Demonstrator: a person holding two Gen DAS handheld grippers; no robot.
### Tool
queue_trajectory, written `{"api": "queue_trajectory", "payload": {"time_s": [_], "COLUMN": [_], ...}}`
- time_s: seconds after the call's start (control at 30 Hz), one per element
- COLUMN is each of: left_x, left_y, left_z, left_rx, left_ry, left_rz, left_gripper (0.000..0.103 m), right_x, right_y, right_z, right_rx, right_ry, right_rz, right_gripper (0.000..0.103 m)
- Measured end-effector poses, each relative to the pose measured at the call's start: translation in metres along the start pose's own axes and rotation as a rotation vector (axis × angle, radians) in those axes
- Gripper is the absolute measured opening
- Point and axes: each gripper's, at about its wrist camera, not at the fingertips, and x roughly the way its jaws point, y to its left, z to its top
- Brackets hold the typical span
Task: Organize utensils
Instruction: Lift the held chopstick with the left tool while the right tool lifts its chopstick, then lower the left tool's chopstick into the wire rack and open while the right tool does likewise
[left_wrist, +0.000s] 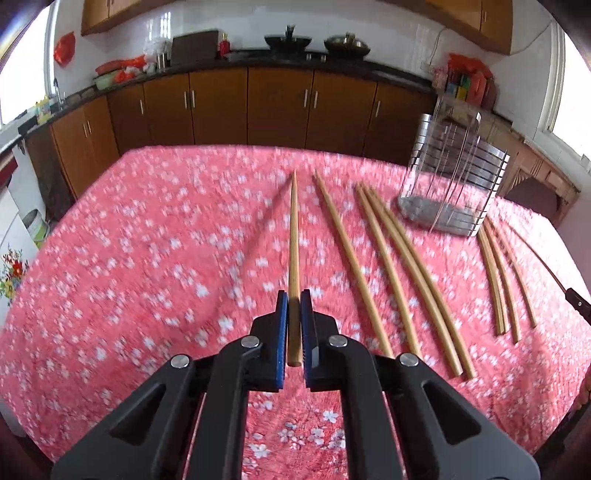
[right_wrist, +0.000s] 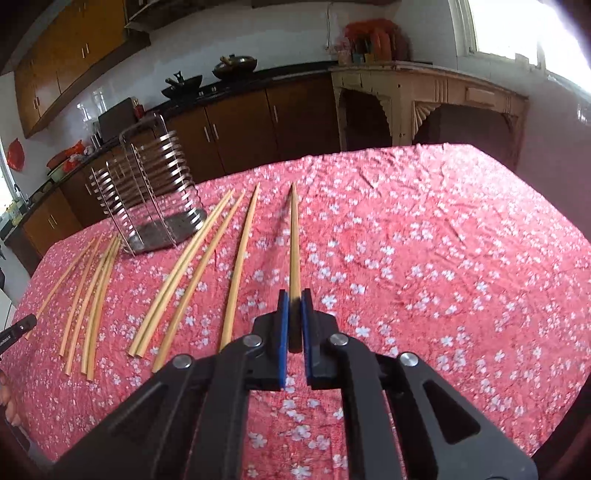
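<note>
Both the left tongs and right tongs clamp one chopstick each above the worktop, near the metal rack.

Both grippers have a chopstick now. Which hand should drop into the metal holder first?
Probably the right. The metal holder looks nearer in its view than in the left's. Left gripper and right gripper each clamp one chopstick.
</note>
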Motion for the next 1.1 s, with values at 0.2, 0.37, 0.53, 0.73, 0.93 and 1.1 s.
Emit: {"api": "queue_trajectory", "payload": {"time_s": [0.2,0.37,0.53,0.73,0.93,1.1], "left_x": [-0.042,-0.06,-0.061,-0.057,-0.06,-0.086], "left_y": [0.011,0.008,0.011,0.021,0.02,0.011], "left_z": [0.034,0.061,0.085,0.104,0.121,0.151], "left_rx": [-0.051,-0.059,-0.069,-0.099,-0.092,-0.083], "left_ry": [-0.184,-0.273,-0.305,-0.318,-0.343,-0.405], "left_rz": [-0.04,-0.046,-0.047,-0.049,-0.008,-0.01], "left_gripper": [0.007,0.007,0.007,0.007,0.007,0.007], "right_x": [-0.04,-0.055,-0.055,-0.048,-0.049,-0.077], "right_y": [0.002,0.002,0.002,0.004,0.011,0.026], "right_z": [0.03,0.056,0.081,0.108,0.134,0.177], "right_rx": [-0.005,0.002,0.014,0.001,-0.013,-0.028], "right_ry": [-0.203,-0.307,-0.351,-0.362,-0.384,-0.463], "right_rz": [0.029,0.041,0.048,0.038,0.033,0.081], "right_gripper": [0.008,0.008,0.008,0.008,0.008,0.008]}}
